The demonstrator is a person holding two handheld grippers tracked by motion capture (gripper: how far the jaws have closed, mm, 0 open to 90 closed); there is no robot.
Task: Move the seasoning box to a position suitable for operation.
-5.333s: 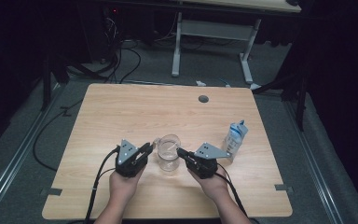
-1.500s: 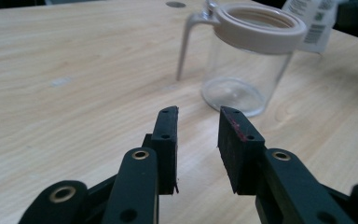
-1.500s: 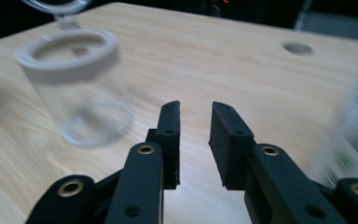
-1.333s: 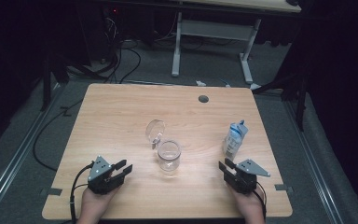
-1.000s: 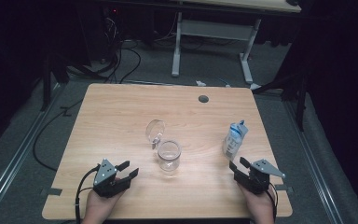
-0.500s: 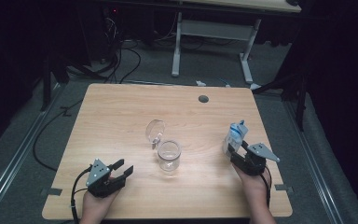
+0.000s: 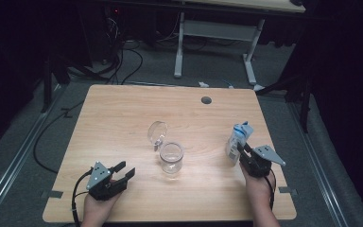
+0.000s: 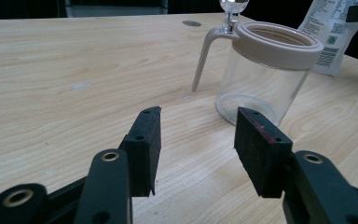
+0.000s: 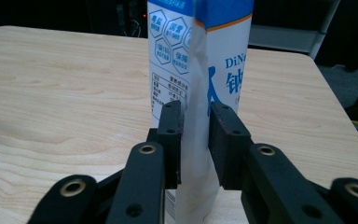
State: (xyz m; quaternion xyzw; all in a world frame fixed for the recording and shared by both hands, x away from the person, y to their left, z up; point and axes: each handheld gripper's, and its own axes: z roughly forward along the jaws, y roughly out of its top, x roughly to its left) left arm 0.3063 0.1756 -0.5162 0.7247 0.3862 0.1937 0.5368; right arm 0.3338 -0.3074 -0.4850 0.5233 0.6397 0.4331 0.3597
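A blue-and-white carton (image 7: pixel 237 139) stands upright near the table's right edge. My right gripper (image 7: pixel 246 153) has just been closing, and its pads now press a vertical edge of the carton (image 9: pixel 200 56) low down, seen in the right gripper view (image 9: pixel 196 112). A clear glass jar (image 7: pixel 171 158) stands mid-table with its hinged lid (image 7: pixel 157 134) swung open behind it. My left gripper (image 7: pixel 123 169) rests at the front left, open and holding nothing. In the left gripper view (image 8: pixel 198 119) the jar (image 8: pixel 265 74) is ahead and to the right.
The wooden table (image 7: pixel 123 113) has a round cable hole (image 7: pixel 206 100) near its far edge. A white desk frame (image 7: pixel 217 42) and floor cables stand beyond the table. Bare wood lies between my left gripper and the jar.
My right gripper moved forward from the front right edge to the carton and closed its jaws on it. The left gripper stayed at the front left. Earlier both grippers were at the jar.
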